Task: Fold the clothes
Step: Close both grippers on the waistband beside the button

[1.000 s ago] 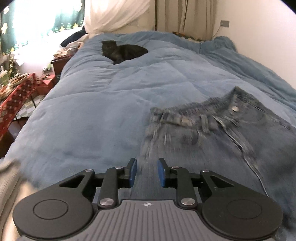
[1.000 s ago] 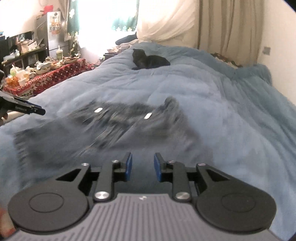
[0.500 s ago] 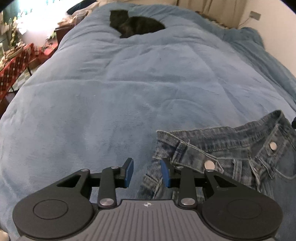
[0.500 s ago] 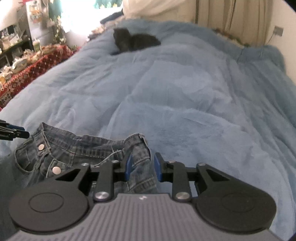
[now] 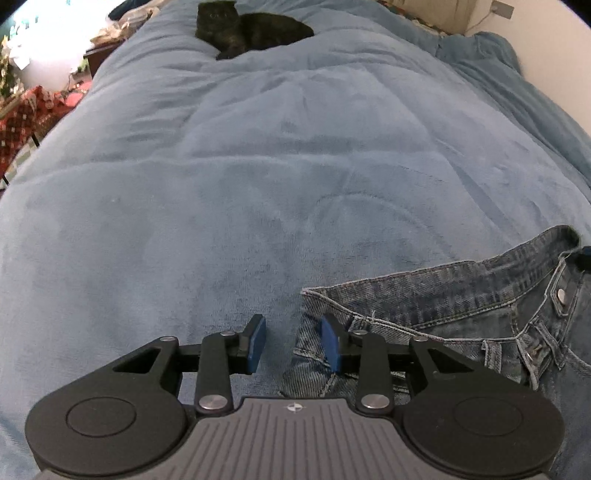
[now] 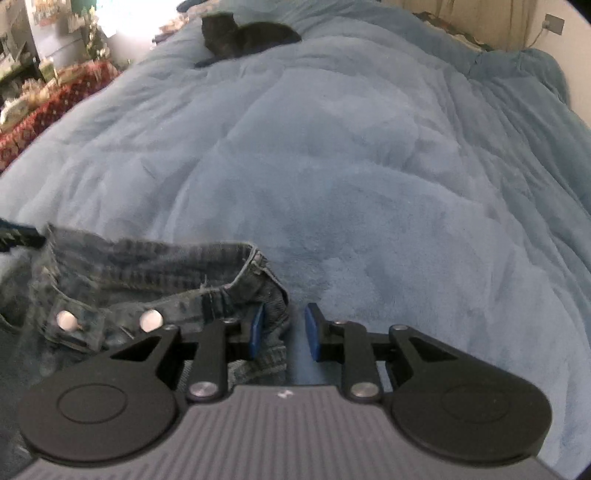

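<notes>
Both claws now sit at the jeans' (image 5: 461, 306) waistband corners: left claw (image 5: 293, 345) has just spread wider, right claw (image 6: 282, 332) narrowed, neither pinching denim.

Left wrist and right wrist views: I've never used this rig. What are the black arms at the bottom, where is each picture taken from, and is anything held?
Each picture comes from a camera on a hand-held two-finger gripper, looking forward along its blue-padded fingers. A person carries one in each hand. Jeans lie on a blue blanket, and a black cat rests at the far end. The left gripper, its jaws just opening, straddles one waistband corner. The right gripper, its jaws closing slightly, straddles the other. Neither pinches the denim.
</notes>
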### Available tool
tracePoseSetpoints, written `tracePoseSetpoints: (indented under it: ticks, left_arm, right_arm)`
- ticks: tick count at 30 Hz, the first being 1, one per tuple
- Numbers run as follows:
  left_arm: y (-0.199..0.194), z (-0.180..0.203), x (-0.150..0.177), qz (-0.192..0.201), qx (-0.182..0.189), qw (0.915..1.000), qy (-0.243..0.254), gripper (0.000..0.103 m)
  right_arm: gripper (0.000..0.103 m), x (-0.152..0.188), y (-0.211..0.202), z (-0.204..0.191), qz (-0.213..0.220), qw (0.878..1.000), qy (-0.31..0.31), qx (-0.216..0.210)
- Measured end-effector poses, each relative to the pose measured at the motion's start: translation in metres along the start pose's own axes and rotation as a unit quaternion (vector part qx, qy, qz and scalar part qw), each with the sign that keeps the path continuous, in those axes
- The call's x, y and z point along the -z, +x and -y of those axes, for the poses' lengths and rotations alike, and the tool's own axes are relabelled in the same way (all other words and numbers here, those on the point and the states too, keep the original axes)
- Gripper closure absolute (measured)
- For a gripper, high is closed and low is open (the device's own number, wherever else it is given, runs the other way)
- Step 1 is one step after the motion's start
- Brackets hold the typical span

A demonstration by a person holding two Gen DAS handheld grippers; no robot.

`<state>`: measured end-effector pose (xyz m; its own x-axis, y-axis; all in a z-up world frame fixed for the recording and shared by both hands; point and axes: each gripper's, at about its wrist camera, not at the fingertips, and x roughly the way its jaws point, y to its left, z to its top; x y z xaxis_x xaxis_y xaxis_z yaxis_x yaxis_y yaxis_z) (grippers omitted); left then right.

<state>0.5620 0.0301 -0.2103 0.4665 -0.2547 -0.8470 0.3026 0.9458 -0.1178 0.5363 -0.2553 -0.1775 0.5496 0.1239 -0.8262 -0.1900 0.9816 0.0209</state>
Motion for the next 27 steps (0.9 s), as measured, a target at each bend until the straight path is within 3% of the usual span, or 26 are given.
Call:
tracePoseSetpoints:
  ticks: [4,7,9,12,20,27]
  left_arm:
    - [0.003,-0.004,-0.001,0.0,0.02,0.9997,-0.013,0.069]
    - [0.007,-0.002,0.0,0.002,0.016,0.9999,-0.005,0.069]
    - [0.008,0.003,0.003,0.006,0.005,0.9999,0.01,0.069]
    - [0.009,0.008,0.003,0.009,-0.006,0.9998,0.016,0.069]
    - [0.002,-0.006,-0.003,-0.01,0.02,0.9993,-0.029,0.069]
    - [0.011,-0.014,-0.005,-0.018,0.044,0.9985,-0.028,0.069]
  right_arm:
    - [0.075,-0.014,-0.011,-0.009,0.022,1.0,-0.017,-0.006]
    - [0.078,-0.021,0.006,-0.008,0.004,1.0,-0.005,0.018]
    - [0.087,-0.019,0.024,-0.005,-0.011,0.999,-0.003,0.035]
    - [0.087,-0.013,0.037,-0.001,-0.018,0.999,-0.001,0.038]
    - [0.085,-0.019,0.002,-0.006,0.004,1.0,0.016,-0.008]
    - [0.076,-0.018,0.022,-0.001,-0.013,1.0,0.021,-0.017]
